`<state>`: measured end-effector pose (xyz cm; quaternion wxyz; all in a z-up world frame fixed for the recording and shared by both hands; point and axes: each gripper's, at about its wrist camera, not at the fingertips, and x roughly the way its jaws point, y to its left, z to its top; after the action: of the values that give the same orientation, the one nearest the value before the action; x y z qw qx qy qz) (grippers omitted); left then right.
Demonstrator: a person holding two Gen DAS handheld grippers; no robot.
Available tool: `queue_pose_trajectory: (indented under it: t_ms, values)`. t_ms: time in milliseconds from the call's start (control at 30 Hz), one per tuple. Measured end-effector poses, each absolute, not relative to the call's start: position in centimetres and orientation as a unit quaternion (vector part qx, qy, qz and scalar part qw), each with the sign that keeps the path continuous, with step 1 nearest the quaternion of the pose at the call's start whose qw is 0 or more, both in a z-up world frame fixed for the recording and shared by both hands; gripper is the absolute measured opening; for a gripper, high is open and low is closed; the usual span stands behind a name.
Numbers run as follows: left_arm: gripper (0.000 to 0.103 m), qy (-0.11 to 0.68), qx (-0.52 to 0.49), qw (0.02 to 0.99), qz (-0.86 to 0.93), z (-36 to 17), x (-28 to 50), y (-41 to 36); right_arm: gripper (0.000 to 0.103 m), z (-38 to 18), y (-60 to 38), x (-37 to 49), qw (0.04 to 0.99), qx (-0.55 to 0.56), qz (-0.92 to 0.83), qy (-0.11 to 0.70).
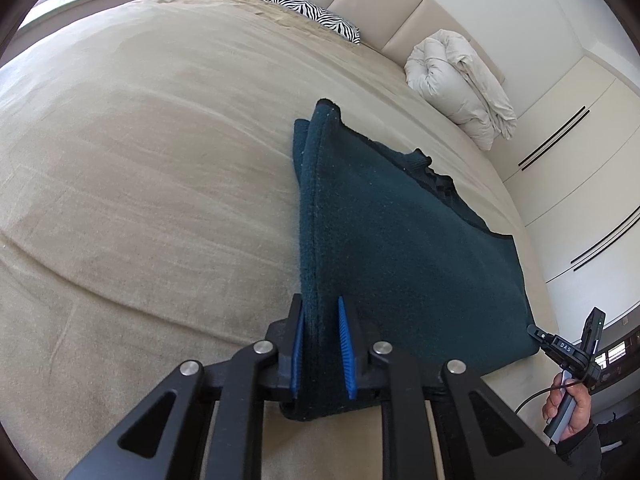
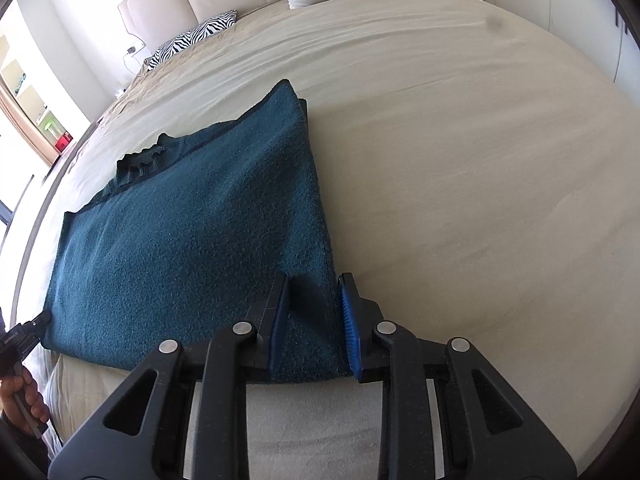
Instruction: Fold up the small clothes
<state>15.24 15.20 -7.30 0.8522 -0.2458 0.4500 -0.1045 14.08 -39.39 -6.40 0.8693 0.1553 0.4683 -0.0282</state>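
Note:
A dark teal knitted sweater (image 1: 408, 248) lies on the beige bed (image 1: 140, 168), its sides folded in and its ribbed collar (image 1: 434, 176) toward the headboard. In the left wrist view my left gripper (image 1: 320, 304) is shut on the sweater's near left corner, with thick fabric bunched between the blue pads (image 1: 347, 350). The right gripper (image 1: 536, 332) touches the opposite hem corner, a hand behind it. In the right wrist view my right gripper (image 2: 315, 280) is shut on the near right corner of the sweater (image 2: 192, 232). The left gripper (image 2: 42, 320) shows at the far hem corner.
A zebra-striped pillow (image 1: 316, 14) and a rolled white duvet (image 1: 460, 84) lie by the padded headboard (image 1: 384, 4). White wardrobe doors (image 1: 580, 152) stand beside the bed. A window and shelves (image 2: 28, 92) are on the other side. Bare bedspread (image 2: 460, 160) stretches around the sweater.

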Motion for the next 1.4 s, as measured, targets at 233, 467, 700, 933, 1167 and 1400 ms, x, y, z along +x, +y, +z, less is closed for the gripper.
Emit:
queue_pose_trajectory:
  t_ms: [233,467,700,933,1167,1400]
  values:
    - [0.019,0.442,-0.219,0.864,-0.098,-6.4,14.9,14.6,0.024,-6.2,-39.7,13.9,0.870,0.162,-0.025,0.465]
    - [0.012,0.443,-0.187,0.872,-0.095,-6.1,14.8,13.9,0.024,-5.9,-39.9,13.6,0.871,0.163,-0.036,0.462]
    - [0.010,0.441,-0.176,0.875,-0.091,-6.1,14.6,13.4,0.006,-5.4,-39.0,13.3,0.878,0.114,-0.037,0.463]
    - [0.010,0.439,-0.168,0.877,-0.093,-5.8,14.2,13.4,0.005,-4.5,-38.1,12.7,0.886,0.087,-0.038,0.453]
    - [0.006,0.440,-0.166,0.878,-0.094,-5.6,13.8,13.8,0.005,-3.7,-38.2,11.0,0.890,0.096,-0.034,0.445]
    - [0.006,0.448,-0.176,0.872,-0.094,-6.6,13.0,14.4,0.005,-5.1,-38.7,9.9,0.882,0.122,-0.037,0.454]
